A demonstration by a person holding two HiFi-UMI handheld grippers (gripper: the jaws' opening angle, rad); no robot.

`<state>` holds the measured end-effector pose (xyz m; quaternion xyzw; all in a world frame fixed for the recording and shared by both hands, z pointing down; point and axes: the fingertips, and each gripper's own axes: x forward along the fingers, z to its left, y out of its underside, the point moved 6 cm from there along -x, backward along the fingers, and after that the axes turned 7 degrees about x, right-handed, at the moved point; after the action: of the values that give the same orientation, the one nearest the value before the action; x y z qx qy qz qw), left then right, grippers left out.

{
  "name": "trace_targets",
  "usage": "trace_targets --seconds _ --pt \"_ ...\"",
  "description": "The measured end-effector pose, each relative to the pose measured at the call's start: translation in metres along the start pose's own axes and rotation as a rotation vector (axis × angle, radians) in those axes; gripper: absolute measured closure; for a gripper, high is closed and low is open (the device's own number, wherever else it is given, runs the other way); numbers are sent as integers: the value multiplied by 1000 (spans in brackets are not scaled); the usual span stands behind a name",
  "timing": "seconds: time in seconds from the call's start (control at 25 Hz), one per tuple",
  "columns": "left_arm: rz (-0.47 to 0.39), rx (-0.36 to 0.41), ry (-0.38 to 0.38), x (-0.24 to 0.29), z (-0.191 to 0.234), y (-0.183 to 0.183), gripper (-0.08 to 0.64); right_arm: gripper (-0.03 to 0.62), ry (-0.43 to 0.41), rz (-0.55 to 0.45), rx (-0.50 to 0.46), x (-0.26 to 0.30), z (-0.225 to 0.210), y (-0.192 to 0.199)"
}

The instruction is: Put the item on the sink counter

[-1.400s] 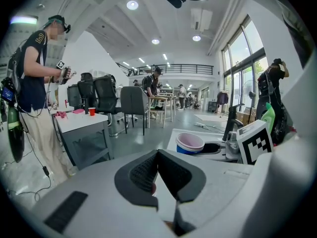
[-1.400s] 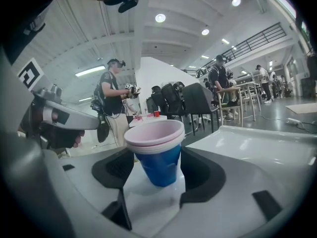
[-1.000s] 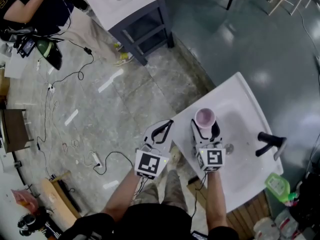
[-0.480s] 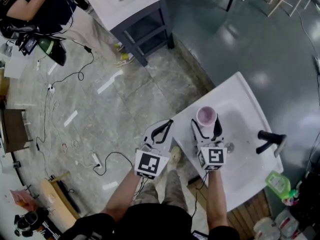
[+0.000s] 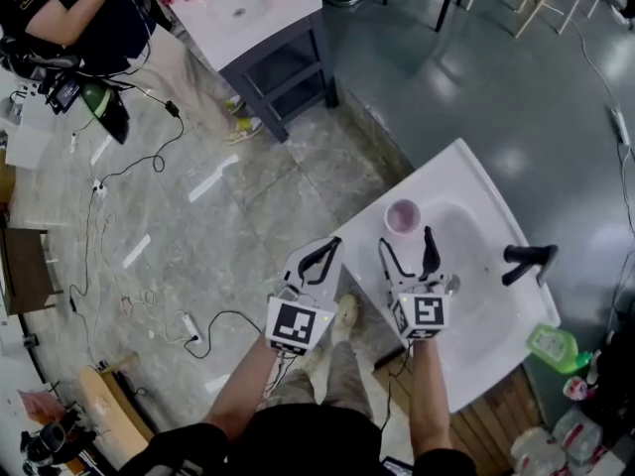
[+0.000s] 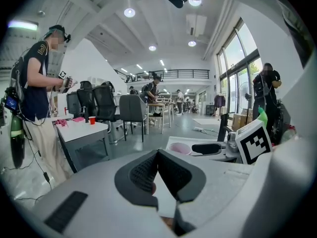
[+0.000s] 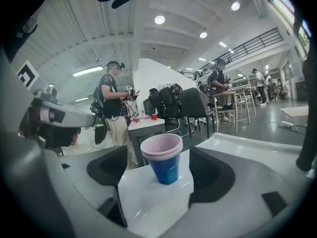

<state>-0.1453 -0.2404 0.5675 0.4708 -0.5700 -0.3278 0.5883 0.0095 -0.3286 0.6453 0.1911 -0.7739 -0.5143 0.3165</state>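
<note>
White sink counter juts into open grey floor; upright near its left edge, beside the basin, stands the blue plastic cup with pink lining. On the right gripper the jaws have just been opening and are wide now, with the cup free beyond the tips. Over the floor, the left gripper is pinched together, empty.

Open-plan lab: office chairs, floor cables

Cup likely plastic, smooth; sink counter glossy white; faucet matt black.

Person cut off, white table cropped
</note>
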Motion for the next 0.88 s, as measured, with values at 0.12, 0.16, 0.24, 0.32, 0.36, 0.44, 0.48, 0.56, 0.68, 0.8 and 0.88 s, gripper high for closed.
trace_targets --seconds 0.12,0.16,0.24,0.32,0.36,0.44,0.48,0.56,0.68,0.8,0.88 --pt "10 -26 5 -14 -5 -6 558 214 -2 -34 -5 -13 9 -15" --pt "6 -28 6 -18 -7 -9 558 215 2 -44 -7 -18 11 -19" --pt "-17 -15 8 -26 -11 -17 558 220 13 -61 -14 -30 14 -25" --pt "-49 6 10 -35 -13 -28 558 234 20 -81 -19 -42 19 -33" --pt "-55 8 12 -41 -15 -31 557 238 22 -91 -23 -48 22 -36" --pt "-61 7 15 -53 -19 -39 558 243 33 -106 -29 -62 29 -42" --pt "-68 8 18 -59 -21 -43 557 251 40 -112 -33 -69 32 -46" --pt "-89 17 23 -71 -24 -53 558 265 52 -128 -43 -84 39 -56" --pt "-129 46 30 -87 -30 -67 558 289 64 -154 -55 -107 50 -68" --pt "-146 42 48 -104 -40 -75 558 312 82 -179 -60 -133 61 -82" --pt "-161 47 58 -116 -46 -80 558 329 95 -200 -63 -150 67 -87"
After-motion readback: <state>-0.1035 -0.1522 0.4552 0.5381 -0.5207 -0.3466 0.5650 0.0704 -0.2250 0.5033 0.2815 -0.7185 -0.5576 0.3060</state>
